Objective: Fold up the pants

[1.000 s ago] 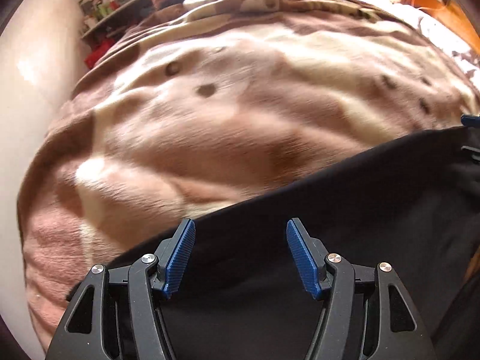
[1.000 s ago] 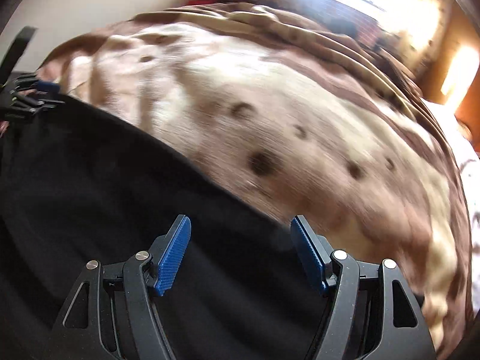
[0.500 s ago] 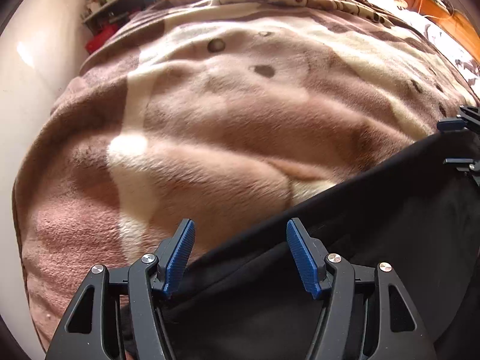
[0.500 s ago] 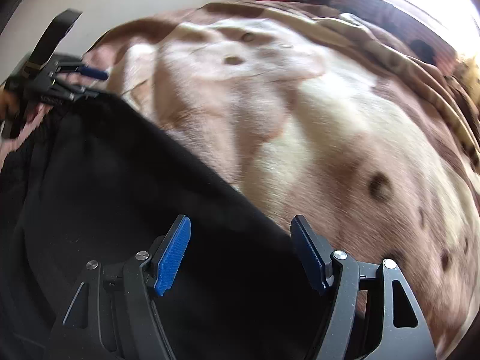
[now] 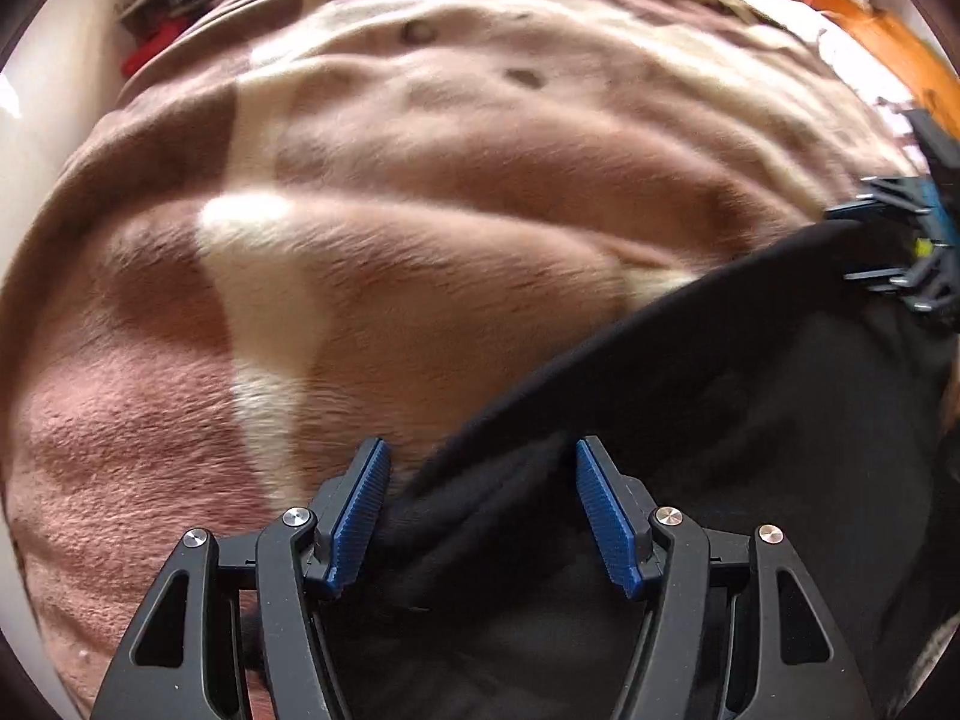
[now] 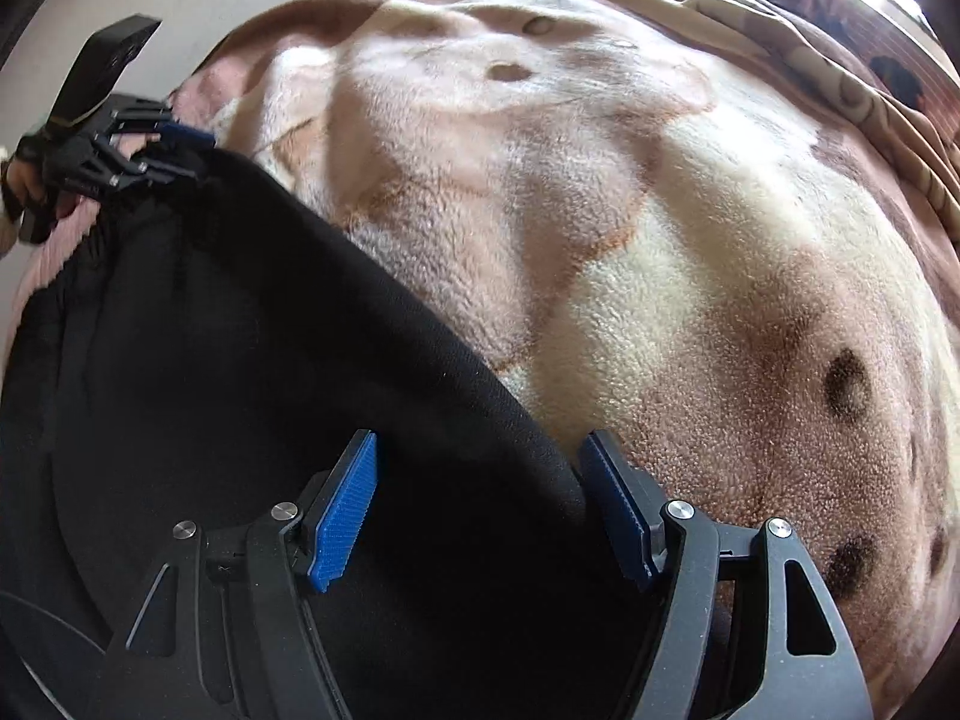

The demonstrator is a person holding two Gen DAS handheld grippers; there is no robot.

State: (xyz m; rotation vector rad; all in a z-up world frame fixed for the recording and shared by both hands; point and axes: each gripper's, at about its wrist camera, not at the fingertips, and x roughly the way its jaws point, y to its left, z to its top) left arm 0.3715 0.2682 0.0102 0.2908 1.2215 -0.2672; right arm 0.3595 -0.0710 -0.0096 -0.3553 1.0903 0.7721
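Note:
Black pants [image 5: 690, 420] lie on a fleece blanket, with a straight folded edge running across both views. My left gripper [image 5: 480, 510] is open, its blue pads astride the left end of that edge, where the cloth bunches between them. My right gripper [image 6: 480, 504] is open over the right end of the pants [image 6: 240, 390], the edge running between its pads. The right gripper also shows at the right edge of the left wrist view [image 5: 900, 246]; the left gripper shows at the upper left of the right wrist view [image 6: 120, 150].
The brown, pink and cream blanket [image 5: 420, 210] covers the bed and stretches far beyond the pants [image 6: 660, 240]. A shelf with small items [image 5: 162, 0] stands at the back left by a pale wall. Orange wooden furniture [image 5: 870, 18] is at the back right.
Both grippers have drawn back toward the near side, so more blanket shows and the pants' edge sits lower in each view. Both stay open. Cloth now bunches between the left pads.

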